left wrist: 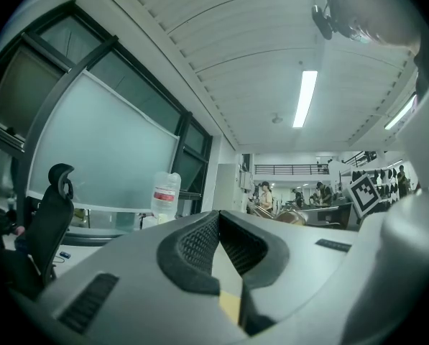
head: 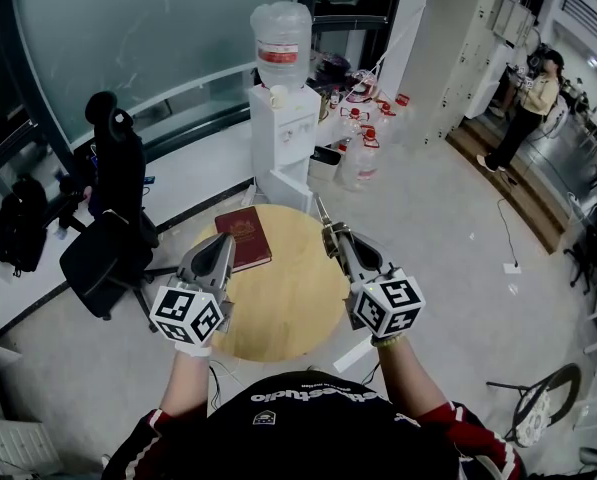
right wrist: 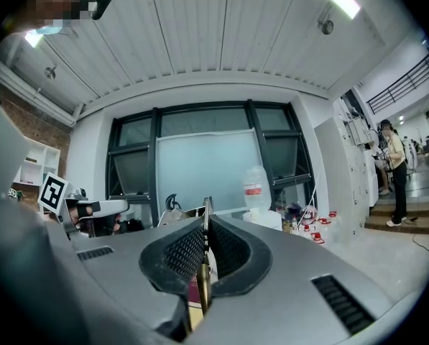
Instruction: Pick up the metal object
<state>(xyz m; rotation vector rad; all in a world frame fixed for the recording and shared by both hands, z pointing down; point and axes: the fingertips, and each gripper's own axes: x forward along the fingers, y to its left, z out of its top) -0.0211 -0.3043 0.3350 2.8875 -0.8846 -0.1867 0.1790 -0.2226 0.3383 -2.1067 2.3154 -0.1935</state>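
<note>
Plainly, over at the right gripper (head: pixel 330 230): closed almost fully onto the metal object (right wrist: pixel 206 207), a thin flat strip pinched edge-on between the two black ribbed pads (right wrist: pixel 180 254). Lined up straight along the jaws, with the far end poking out past the tips and the near end reaching back down the gap toward the camera. Seen from the head view as a slim sliver jutting forward from the jaw tips, held up above the far right part of the round wooden table (head: pixel 288 303) and not resting on it. Pointed level and away from the body, roughly toward the white water dispenser (head: pixel 283 118) beyond the table. Over at the left gripper (head: pixel 223 240): closed as well, tips brought together with nothing caught between them, only a pale wedge showing through the gap behind the tips. Held level alongside the right one, well apart from the metal strip, above the left part of the table. Tips placed over the near edge of a dark red book (head: pixel 243 236) lying flat on the tabletop by the far left rim. Further off: a black office chair (head: pixel 106 253) left of the table, and a person (head: pixel 526 103) standing well away at the upper right.
</note>
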